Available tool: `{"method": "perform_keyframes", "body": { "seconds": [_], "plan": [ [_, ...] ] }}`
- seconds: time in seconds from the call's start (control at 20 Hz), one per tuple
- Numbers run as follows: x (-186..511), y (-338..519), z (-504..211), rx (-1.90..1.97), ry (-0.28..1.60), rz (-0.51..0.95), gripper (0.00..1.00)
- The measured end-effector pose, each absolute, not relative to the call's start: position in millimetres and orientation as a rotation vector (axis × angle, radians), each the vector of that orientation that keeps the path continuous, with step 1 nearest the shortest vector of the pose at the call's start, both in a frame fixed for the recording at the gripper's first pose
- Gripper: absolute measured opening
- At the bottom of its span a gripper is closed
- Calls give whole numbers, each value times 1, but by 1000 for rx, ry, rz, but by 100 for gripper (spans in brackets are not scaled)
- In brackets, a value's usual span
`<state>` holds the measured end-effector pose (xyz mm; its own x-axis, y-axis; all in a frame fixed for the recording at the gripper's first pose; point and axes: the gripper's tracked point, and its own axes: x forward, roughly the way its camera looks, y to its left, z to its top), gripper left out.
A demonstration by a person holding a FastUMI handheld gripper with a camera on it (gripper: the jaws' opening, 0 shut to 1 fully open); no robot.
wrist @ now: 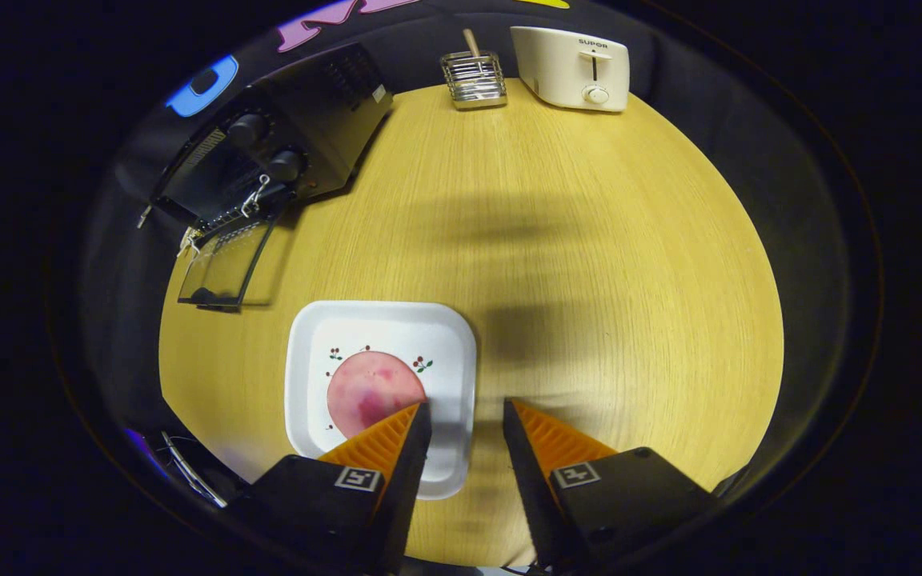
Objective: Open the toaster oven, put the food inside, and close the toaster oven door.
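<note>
Gripper view, looking down over a round wooden table [589, 264]. The gripper [467, 412] sits at the near edge w/ its two fingers spread apart, holding nothing; bare tabletop and the plate's right rim show in the gap between them.

A white square plate [381, 328] w/ small cherry prints lies just ahead of the left finger, which overlaps its near right corner. On the plate rests the food [369, 388], a round flat pink slice w/ darker red patches, partly covered by the left fingertip; can't tell if they touch.

Far left on the table stands the black toaster oven [301, 120], two round knobs on its front. Its glass door [225, 268] is dropped open toward the near side, lying about flat, well apart from the plate.

At the far edge, near centre, a small wire holder [475, 80] w/ a wooden stick in it. Just right of that, a cream pop-up toaster [573, 68] w/ a lever and dial
</note>
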<state>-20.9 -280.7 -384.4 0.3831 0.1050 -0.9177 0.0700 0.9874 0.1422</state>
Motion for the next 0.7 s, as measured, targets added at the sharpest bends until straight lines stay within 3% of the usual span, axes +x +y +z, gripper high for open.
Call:
{"method": "perform_keyframes", "body": {
  "seconds": [0.05,0.1,0.2,0.3,0.4,0.45,0.7],
  "plan": [
    [-22,-280,-378,160,1188,9,42],
    [-20,-279,-385,159,1198,-2,37],
    [-20,-273,-387,179,1227,-5,36],
    [-19,-272,-387,218,1245,-11,13],
    [-17,-269,-386,255,1238,-5,13],
    [-16,-269,-386,269,1232,13,5],
    [-20,-263,-386,486,1244,93,5]
  ]
}}
